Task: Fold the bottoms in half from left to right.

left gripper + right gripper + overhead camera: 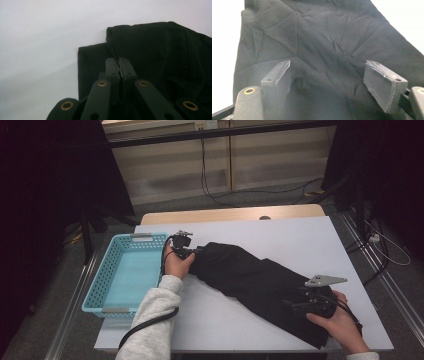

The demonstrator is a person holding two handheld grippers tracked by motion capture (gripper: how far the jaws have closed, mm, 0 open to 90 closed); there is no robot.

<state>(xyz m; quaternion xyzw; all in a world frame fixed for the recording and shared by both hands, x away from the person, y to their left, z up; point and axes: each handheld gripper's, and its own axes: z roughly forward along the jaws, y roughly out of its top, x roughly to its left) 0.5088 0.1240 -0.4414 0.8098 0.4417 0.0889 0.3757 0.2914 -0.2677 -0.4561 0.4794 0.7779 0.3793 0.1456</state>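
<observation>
folding looks to be in hand: the left gripper (119, 65), jaws pressed together and pinching the cloth (260, 280) at its end nearest the basket (116, 270). next, i judge, that end gets carried over. the right gripper (328, 81), jaws spread, rests over the cloth's far end, gripping nothing.

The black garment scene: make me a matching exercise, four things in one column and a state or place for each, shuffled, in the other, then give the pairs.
Things:
1. left tool
2. right tool
3. black garment
4. turquoise basket

States or places:
A. lies stretched across the white table
B. sits at the table's left edge
C. jaws wide apart over cloth
D. jaws shut at the garment's edge

Pairs: 1-D, 2-C, 3-A, 4-B
</observation>
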